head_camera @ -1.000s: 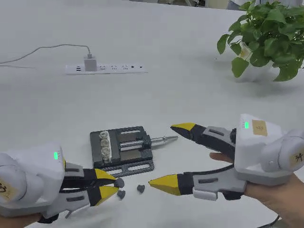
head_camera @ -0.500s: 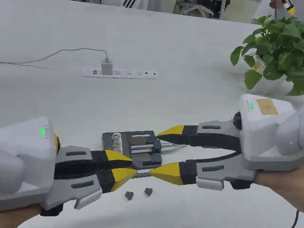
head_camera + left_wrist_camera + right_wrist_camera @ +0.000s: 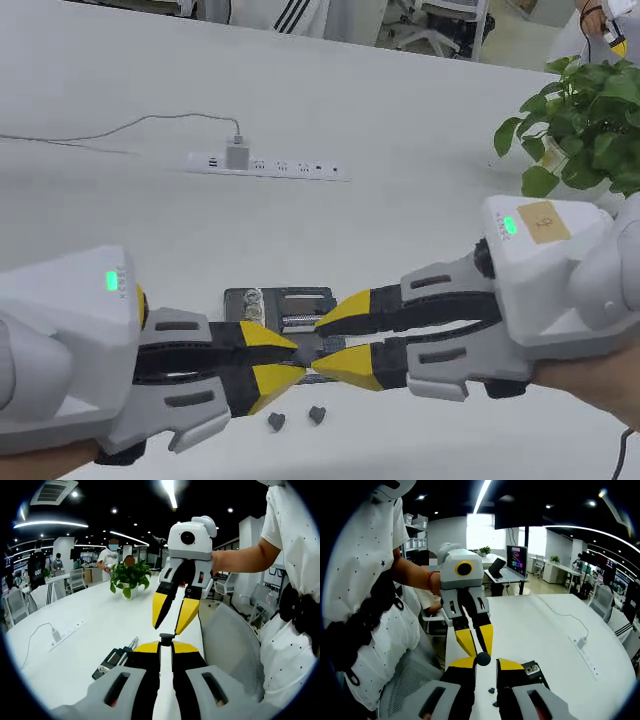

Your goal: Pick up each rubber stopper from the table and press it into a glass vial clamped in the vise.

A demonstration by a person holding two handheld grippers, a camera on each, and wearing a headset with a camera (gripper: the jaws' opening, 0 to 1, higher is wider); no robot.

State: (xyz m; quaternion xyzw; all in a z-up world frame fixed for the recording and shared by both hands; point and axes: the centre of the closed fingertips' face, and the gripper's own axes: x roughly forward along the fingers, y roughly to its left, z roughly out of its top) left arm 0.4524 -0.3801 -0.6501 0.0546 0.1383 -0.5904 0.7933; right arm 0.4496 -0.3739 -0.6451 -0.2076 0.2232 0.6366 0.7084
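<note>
Facing each other tip to tip above the white table (image 3: 420, 200), the two grippers meet just on the near side of the vise (image 3: 300, 298). The left gripper (image 3: 300, 357) has its jaws pressed nearly together, pinching a small dark stopper (image 3: 483, 658) at their very ends. The right gripper (image 3: 316, 347) comes in from the right with its jaws spread a little, the yellow tips sitting either side of that stopper; whether they touch it I cannot tell. The vise lies flat on the table, with the glass vials (image 3: 248, 306) at its left end. Two loose stoppers (image 3: 276, 422) lie side by side on the table, nearer than the vise. A power strip (image 3: 270, 165) lies far back, and a potted plant (image 3: 590, 120) stands far right.
</note>
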